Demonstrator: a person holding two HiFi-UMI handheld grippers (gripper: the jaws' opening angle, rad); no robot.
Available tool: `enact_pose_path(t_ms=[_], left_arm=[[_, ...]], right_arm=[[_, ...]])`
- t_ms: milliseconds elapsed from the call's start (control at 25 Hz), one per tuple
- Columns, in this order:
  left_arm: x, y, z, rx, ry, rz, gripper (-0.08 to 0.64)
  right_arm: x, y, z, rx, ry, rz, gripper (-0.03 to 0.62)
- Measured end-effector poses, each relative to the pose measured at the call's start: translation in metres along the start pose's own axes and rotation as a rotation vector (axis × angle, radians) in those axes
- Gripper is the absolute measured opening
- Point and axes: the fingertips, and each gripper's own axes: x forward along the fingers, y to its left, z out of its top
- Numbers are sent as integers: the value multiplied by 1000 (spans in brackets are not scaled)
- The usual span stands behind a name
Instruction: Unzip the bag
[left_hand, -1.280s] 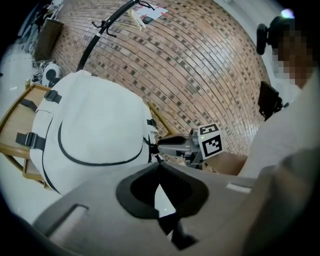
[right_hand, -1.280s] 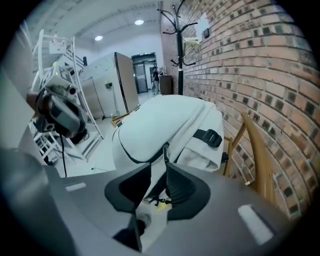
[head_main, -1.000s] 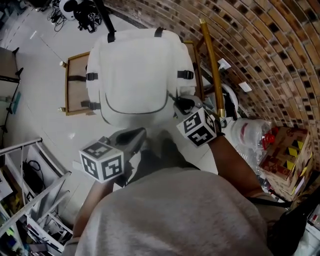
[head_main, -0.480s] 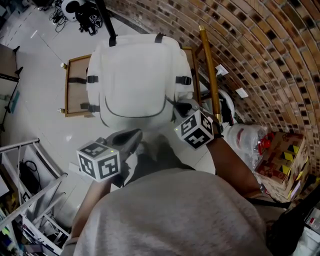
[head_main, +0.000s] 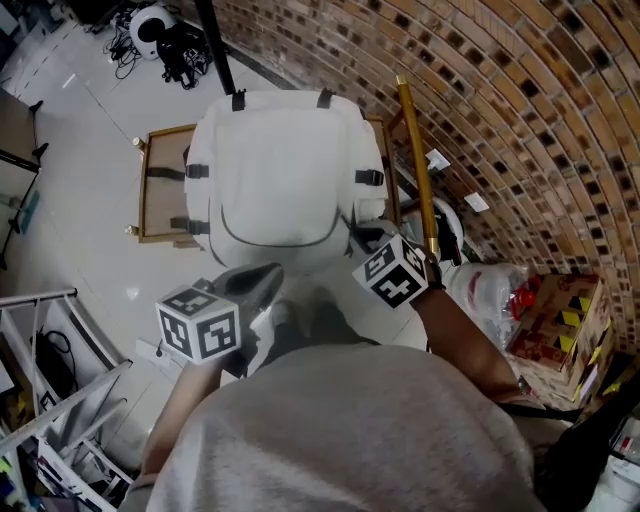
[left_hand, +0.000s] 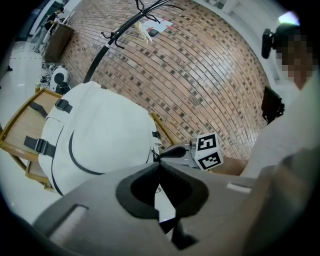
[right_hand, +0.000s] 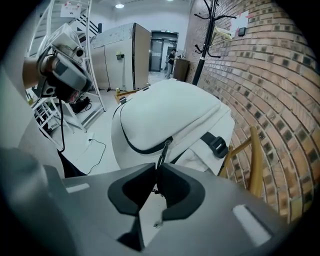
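Observation:
A white backpack (head_main: 280, 160) stands on a wooden chair (head_main: 160, 185), its front pocket outlined by a dark curved zipper (head_main: 275, 240). My right gripper (head_main: 362, 232) sits at the right end of that zipper. In the right gripper view the black zipper pull (right_hand: 163, 151) runs down from the backpack (right_hand: 170, 110) into the jaws of the right gripper (right_hand: 156, 167), which are shut on it. My left gripper (head_main: 268, 275) hangs below the bag, apart from it. In its own view the left gripper (left_hand: 160, 166) is shut on nothing, with the backpack (left_hand: 100, 135) and the right gripper (left_hand: 167, 151) ahead.
A brick wall (head_main: 520, 90) curves along the right. A golden wooden pole (head_main: 415, 150) leans beside the chair. A plastic bag (head_main: 495, 270) and a carton (head_main: 560, 310) lie at the right. A metal rack (head_main: 60, 340) stands at the left, a black coat stand (head_main: 215, 50) behind.
The head view has shifted a little, so the bag sits slightly lower in it. The right gripper stays at the zipper's right end. The left gripper has barely moved.

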Motion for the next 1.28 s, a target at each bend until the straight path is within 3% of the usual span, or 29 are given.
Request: enact_pose_path(t_ms=[920, 1280], left_arm=[[-31, 22, -26, -53, 3, 15, 2], [-40, 27, -32, -18, 27, 10, 2]], right_arm=[[16, 47, -8, 79, 49, 32, 34], [26, 78, -17, 112, 79, 73, 34]])
